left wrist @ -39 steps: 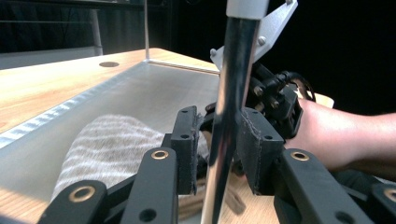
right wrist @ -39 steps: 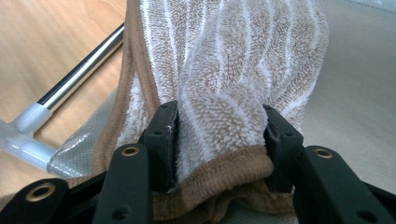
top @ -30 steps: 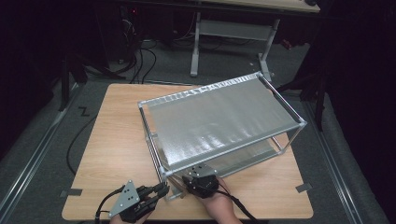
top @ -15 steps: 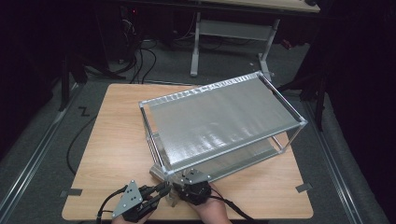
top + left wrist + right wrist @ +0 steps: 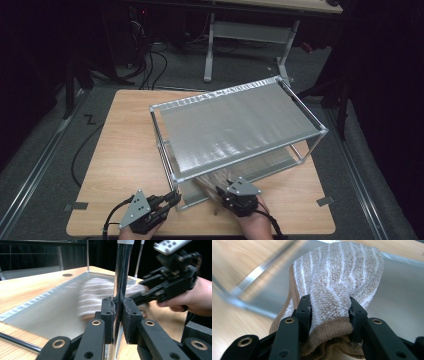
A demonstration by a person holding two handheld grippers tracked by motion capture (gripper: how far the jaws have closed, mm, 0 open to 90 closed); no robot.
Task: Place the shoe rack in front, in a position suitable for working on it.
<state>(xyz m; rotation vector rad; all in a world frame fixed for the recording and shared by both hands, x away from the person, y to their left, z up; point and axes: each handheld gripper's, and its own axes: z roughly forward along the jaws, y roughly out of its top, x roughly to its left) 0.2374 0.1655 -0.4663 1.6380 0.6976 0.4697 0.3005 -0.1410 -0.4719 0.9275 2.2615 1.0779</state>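
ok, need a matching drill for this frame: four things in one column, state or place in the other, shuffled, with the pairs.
Things
1. left gripper
2. right gripper
3. towel
4. table

States or places
A. brown with white stripes, over the rack's lower shelf
B. light wood, bears the metal rack
C. jaws shut on the rack's chrome corner post
D. jaws shut on bunched terry cloth

Pairs: 1-C, 2-D, 3-A, 4-B

The rack is a two-shelf metal frame; the post stands upright between the left jaws.
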